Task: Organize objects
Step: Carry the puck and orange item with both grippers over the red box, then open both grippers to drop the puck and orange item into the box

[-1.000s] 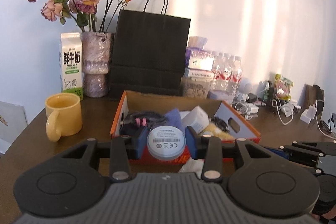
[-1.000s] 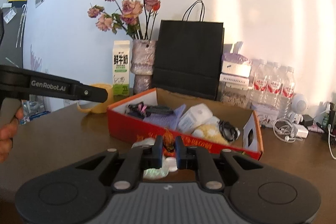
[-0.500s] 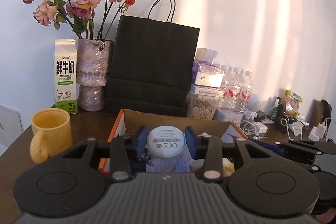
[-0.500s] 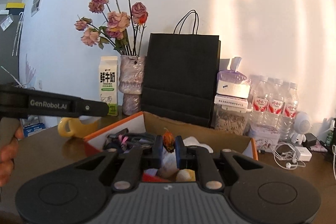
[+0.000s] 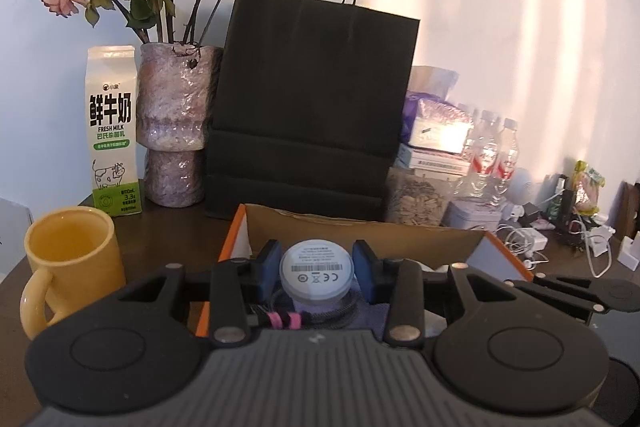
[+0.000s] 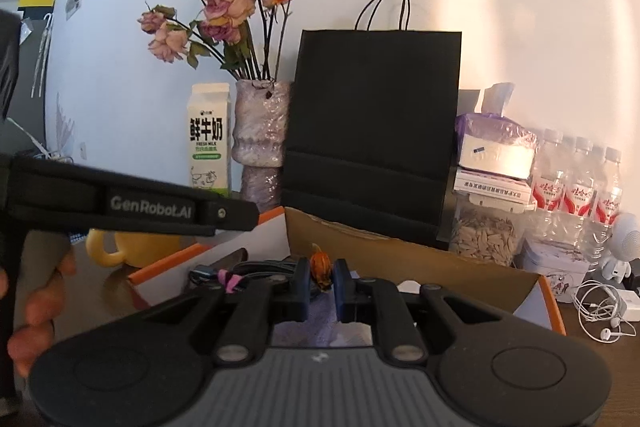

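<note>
Carrying continues: a disc (image 5: 316,273) is pinched in the left claw (image 5: 316,269), a small orange item (image 6: 321,267) in the right claw (image 6: 321,277), both above the part-filled box (image 5: 360,233); neither is placed yet.

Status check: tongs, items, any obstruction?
Left tongs shut on white puck. Right tongs shut on orange item. Both over box; nothing blocking.

A lived-in home, judging by the cluttered dark wooden table (image 5: 168,223). Ahead of the grippers stand a vase of dried roses (image 5: 176,123), a milk carton (image 5: 112,131), a black paper bag (image 5: 308,107), water bottles (image 6: 576,183) and tangled chargers (image 5: 592,243); a yellow mug (image 5: 68,263) sits left.
</note>
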The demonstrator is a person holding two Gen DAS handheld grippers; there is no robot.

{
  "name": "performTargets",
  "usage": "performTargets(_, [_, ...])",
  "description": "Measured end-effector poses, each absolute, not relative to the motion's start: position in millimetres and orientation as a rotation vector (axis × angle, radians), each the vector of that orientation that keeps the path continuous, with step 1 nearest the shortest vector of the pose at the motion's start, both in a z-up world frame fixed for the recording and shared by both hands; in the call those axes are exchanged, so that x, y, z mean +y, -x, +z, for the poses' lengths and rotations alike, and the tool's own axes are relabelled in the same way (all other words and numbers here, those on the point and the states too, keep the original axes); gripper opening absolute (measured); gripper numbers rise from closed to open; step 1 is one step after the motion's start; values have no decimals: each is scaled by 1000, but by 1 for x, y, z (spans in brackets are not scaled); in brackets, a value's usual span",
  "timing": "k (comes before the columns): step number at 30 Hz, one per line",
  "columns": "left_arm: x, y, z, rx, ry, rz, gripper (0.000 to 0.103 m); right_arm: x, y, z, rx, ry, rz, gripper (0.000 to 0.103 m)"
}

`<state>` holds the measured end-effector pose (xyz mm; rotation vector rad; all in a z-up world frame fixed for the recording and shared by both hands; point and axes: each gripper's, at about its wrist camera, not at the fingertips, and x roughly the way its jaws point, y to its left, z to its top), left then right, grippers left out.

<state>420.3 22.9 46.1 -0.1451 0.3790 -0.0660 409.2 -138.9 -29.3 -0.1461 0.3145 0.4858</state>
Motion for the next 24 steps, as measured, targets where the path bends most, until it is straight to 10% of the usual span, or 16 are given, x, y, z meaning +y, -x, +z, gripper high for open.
performTargets(5, [24, -428, 42, 386, 134, -78, 41, -143, -416, -38, 329, 147, 471, 11])
performTargets(10, [22, -424, 42, 354, 115, -58, 83, -146, -417, -41, 336, 133, 461, 21])
performTargets(13, [23, -421, 44, 333, 117, -39, 103, -145, -414, -40, 334, 135, 466, 53])
performTargets(15, [24, -418, 45, 318, 120, -18, 103, -143, -411, -40, 326, 144, 448, 98])
performTargets(24, [26, -417, 47, 324, 131, -10, 103, -148, -409, -38, 320, 114, 431, 103])
